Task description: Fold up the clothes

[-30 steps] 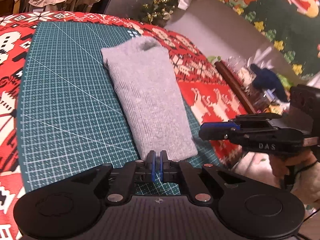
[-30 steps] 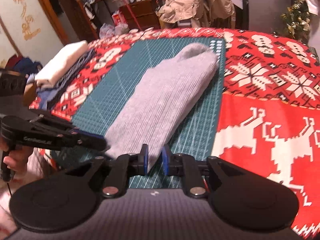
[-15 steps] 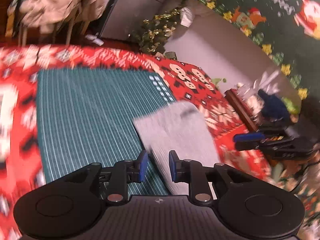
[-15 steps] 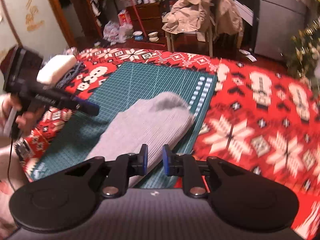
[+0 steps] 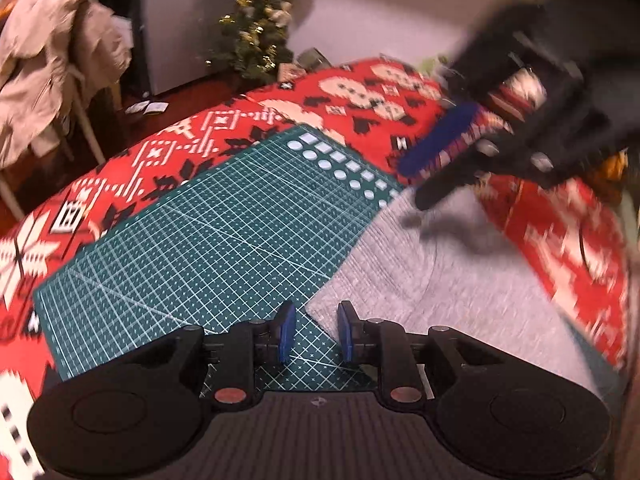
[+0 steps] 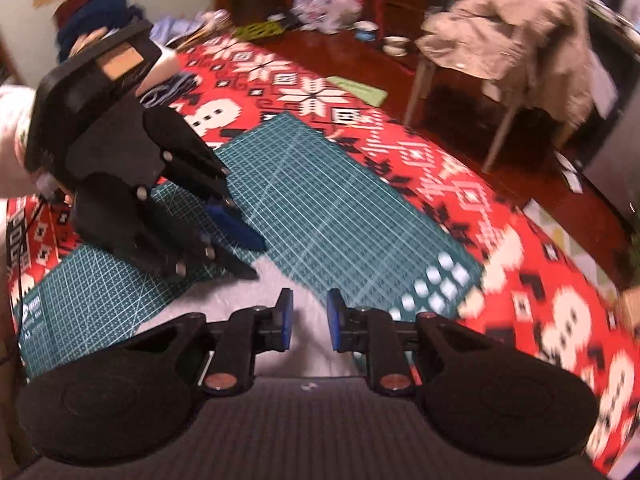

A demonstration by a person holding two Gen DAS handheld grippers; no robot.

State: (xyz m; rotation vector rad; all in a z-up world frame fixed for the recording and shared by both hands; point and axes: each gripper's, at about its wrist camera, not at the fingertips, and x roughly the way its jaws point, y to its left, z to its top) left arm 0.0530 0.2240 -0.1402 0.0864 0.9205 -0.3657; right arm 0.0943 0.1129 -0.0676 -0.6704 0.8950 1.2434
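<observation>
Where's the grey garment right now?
The grey garment lies at the right of the left wrist view, on the green mat's right edge, bordering the red cloth.

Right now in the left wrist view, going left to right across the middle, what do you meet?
Red patterned cloth → green cutting mat → grey folded garment → red patterned cloth again at the right.

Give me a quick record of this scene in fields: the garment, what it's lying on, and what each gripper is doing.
garment: grey ribbed knit garment, folded flat
surface: green gridded cutting mat on a red patterned tablecloth
left gripper: jaws apart, just been opening, at the garment's corner, nothing pinched
right gripper: jaws apart over the grey fabric, not clamping it
background: beige coat on a chair
</observation>
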